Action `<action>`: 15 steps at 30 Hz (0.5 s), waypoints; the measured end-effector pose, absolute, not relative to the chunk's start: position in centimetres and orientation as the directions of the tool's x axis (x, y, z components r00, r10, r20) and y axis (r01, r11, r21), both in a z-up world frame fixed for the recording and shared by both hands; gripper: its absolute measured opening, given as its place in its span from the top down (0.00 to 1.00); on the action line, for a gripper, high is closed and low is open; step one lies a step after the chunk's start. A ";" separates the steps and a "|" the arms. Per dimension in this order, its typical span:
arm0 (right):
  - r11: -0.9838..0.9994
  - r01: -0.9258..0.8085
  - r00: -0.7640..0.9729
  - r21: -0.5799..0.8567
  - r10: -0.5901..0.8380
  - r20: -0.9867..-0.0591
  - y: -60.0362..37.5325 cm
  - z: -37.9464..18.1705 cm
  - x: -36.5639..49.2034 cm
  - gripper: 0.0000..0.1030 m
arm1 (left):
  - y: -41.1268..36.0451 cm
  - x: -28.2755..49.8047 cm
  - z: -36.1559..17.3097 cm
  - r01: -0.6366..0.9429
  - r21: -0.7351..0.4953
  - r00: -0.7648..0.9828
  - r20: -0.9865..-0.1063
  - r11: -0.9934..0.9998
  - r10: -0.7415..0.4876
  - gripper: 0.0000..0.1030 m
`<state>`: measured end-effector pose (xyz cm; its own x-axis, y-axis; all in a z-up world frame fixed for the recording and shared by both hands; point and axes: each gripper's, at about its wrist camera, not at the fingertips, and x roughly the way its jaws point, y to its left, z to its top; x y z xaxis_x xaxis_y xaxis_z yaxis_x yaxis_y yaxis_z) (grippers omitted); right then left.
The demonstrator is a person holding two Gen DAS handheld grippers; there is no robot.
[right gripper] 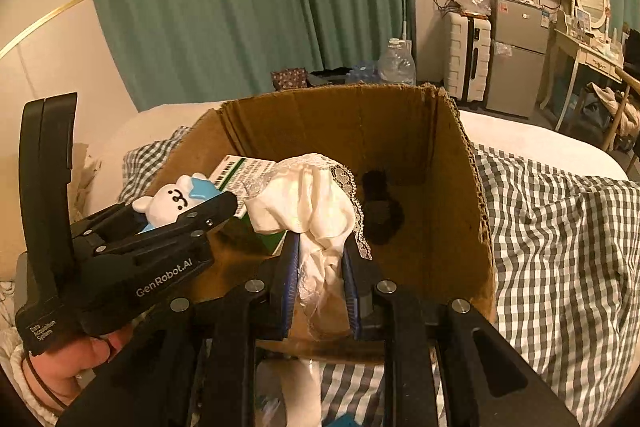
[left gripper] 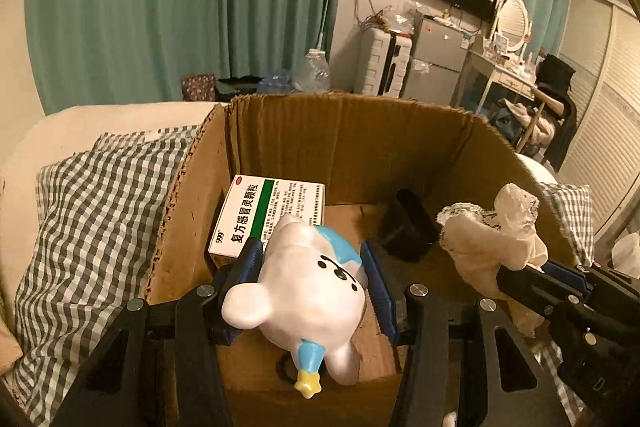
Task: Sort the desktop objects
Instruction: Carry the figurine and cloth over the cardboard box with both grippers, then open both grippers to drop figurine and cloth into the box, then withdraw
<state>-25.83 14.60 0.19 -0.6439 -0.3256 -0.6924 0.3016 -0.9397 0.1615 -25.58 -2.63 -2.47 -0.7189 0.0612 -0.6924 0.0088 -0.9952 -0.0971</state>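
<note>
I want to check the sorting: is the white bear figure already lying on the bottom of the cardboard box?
No, the white bear figure is held between the left gripper fingers above the cardboard box.

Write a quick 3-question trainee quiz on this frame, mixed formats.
1. True or false: the left claw holds the bear figurine over the cardboard box.
2. What does the right claw grip? A) medicine box B) white lace cloth C) water bottle
3. Fill in: the medicine box lies in the box's far-____ corner, seen from the left wrist.

Key: 1 true; 2 B, the white lace cloth; 3 left.
</note>
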 end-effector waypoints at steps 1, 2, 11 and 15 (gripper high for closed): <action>-0.940 0.300 -0.642 0.161 -0.323 -0.695 14.6 -0.1 -26.1 0.81 | -2.6 -25.7 -2.6 0.007 -0.091 -0.718 -0.694 -0.996 0.058 0.49; -0.941 0.298 -0.638 0.163 -0.323 -0.699 14.6 -0.3 -26.4 0.81 | -2.4 -25.8 -2.8 0.000 -0.081 -0.718 -0.694 -0.997 0.056 0.49; -0.950 0.279 -0.634 0.143 -0.294 -0.715 14.3 -1.7 -27.2 0.81 | -2.3 -25.9 -2.8 0.009 -0.067 -0.734 -0.678 -0.998 0.039 0.49; -0.952 0.270 -0.644 0.145 -0.291 -0.708 14.6 -1.5 -27.3 0.80 | -2.1 -26.0 -2.7 0.019 -0.048 -0.730 -0.683 -0.999 0.019 0.48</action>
<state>-27.34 14.59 -1.50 -0.6437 -0.2911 -0.7078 0.2704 -0.9517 0.1455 -25.98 -2.08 -2.68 -0.7299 0.0191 -0.6833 0.0190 -0.9987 -0.0481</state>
